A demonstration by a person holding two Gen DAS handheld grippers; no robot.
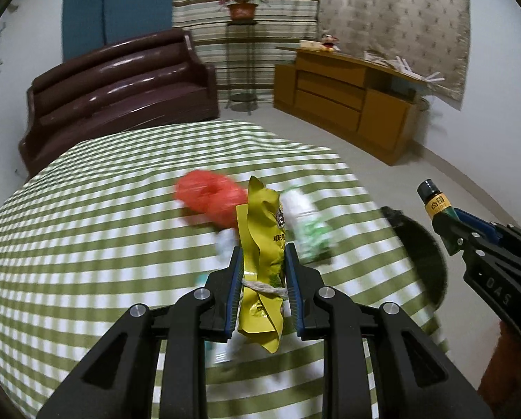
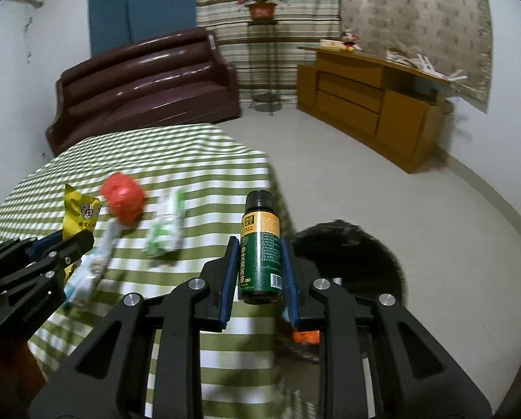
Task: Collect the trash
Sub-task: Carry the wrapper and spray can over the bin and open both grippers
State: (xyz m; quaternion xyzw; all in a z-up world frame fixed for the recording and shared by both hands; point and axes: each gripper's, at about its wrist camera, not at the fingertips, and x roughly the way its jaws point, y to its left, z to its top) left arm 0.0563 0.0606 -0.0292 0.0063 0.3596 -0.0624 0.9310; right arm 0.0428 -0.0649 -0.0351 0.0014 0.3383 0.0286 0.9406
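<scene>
The yellow snack wrapper (image 1: pixel 262 244), tied with twine, is clamped upright between the left gripper (image 1: pixel 263 262) pads above the green-striped tablecloth (image 1: pixel 86 244); the green bottle (image 2: pixel 260 251) is clamped upright in the right gripper (image 2: pixel 257 255); a red plastic bag (image 1: pixel 209 200) and a green-white packet (image 1: pixel 309 230) lie on the cloth; a black bin (image 2: pixel 358 262) stands beside the table.

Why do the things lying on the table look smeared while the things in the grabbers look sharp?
Left wrist view: the yellow wrapper is crisp, the red bag and striped tablecloth streak with motion blur. Right wrist view: the green bottle is sharp, the black bin smears; the fisheye bends the edges.
</scene>
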